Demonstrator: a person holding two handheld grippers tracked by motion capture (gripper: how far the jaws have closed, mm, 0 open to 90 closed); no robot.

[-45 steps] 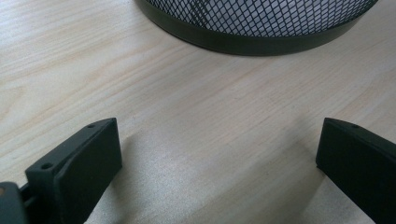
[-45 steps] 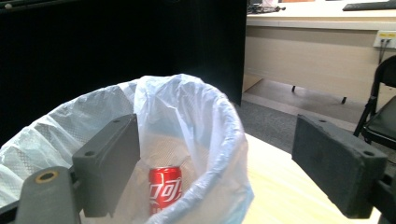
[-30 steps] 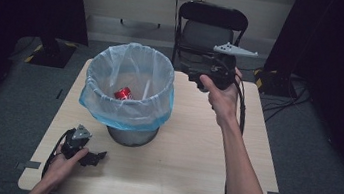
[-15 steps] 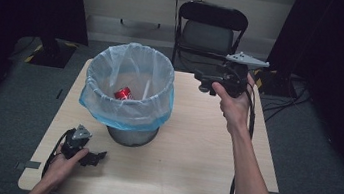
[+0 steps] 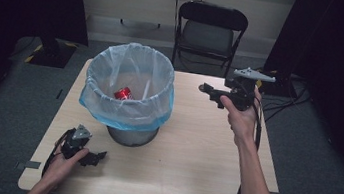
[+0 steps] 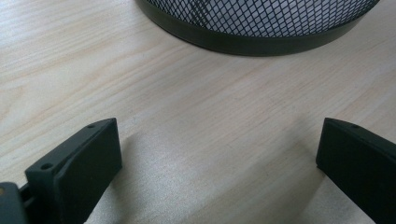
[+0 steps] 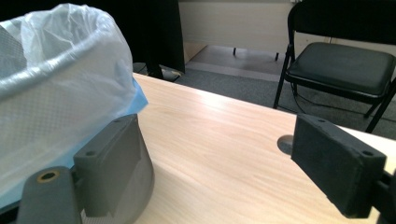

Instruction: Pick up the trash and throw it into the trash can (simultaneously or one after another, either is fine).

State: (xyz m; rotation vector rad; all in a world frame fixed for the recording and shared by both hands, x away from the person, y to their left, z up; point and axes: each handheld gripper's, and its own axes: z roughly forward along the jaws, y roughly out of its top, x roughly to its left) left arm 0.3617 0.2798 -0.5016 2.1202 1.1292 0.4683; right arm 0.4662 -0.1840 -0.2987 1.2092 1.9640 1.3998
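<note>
The room is dark at both sides, with grey carpet, a pale back wall, and a black folding chair point(image 5: 211, 29) standing just beyond the far edge of the table point(image 5: 186, 164). The table is light wood, smooth and flat; it looks slick enough for a light thing to slide on it when pushed.

The bin point(image 5: 128, 96) stands left of the table's middle, nearer the left edge than the right. It is a black wire-mesh basket, and the left gripper view shows its mesh wall and solid base ring point(image 6: 261, 42) resting flat on the wood. I judge it light and fairly stiff, so it will likely tip or skate if pulled at the top.

The liner point(image 5: 107, 111), a thin bag, white above and blue where it folds over the rim, is soft, crinkly and slippery. It would probably tear or slip off if pinched alone. The safer hold is the rim, with wire and plastic taken together, or the base ring for steadying.

A red can point(image 5: 122, 93) lies inside the bin, tilted, with something pale beside it that I cannot identify.

The right gripper point(image 5: 211, 91) hangs above the table near the far right corner, pointing at the bin, jaws spread wide and empty. The left gripper point(image 5: 98, 157) rests on the table near the near left corner, just in front of the bin, jaws likewise wide with nothing between them.
</note>
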